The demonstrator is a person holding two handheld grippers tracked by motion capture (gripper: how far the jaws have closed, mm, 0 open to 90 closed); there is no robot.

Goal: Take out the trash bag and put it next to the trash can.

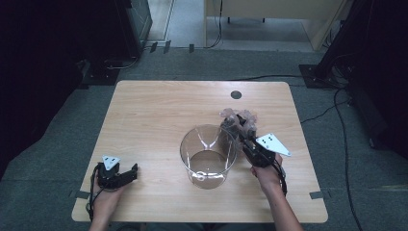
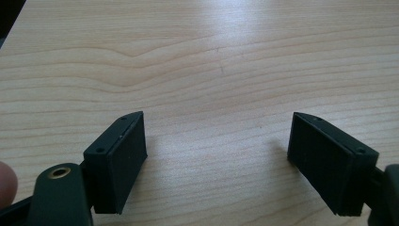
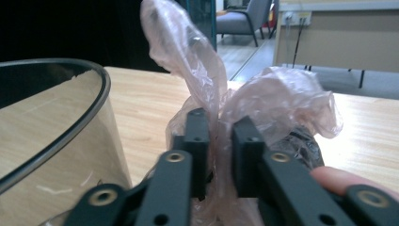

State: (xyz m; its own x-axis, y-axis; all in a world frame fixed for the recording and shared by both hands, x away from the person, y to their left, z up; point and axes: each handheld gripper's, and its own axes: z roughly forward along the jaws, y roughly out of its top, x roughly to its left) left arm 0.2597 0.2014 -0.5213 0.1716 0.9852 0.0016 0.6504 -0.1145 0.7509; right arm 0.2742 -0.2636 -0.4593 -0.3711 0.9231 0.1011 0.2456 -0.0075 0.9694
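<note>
One hand-held gripper (image 3: 219,155) pinches a plastic bag (image 3: 263,99) — beside a clear container (image 1: 208,155).

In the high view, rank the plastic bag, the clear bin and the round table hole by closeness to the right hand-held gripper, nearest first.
1. Plastic bag: between the jaws of the right hand-held gripper.
2. Clear bin: just to its left.
3. Table hole: beyond the bag, by the far edge.

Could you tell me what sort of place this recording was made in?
Probably an office or lab room: a light wooden table stands on grey carpet, cables trail over the floor, and an office chair stands behind.
</note>
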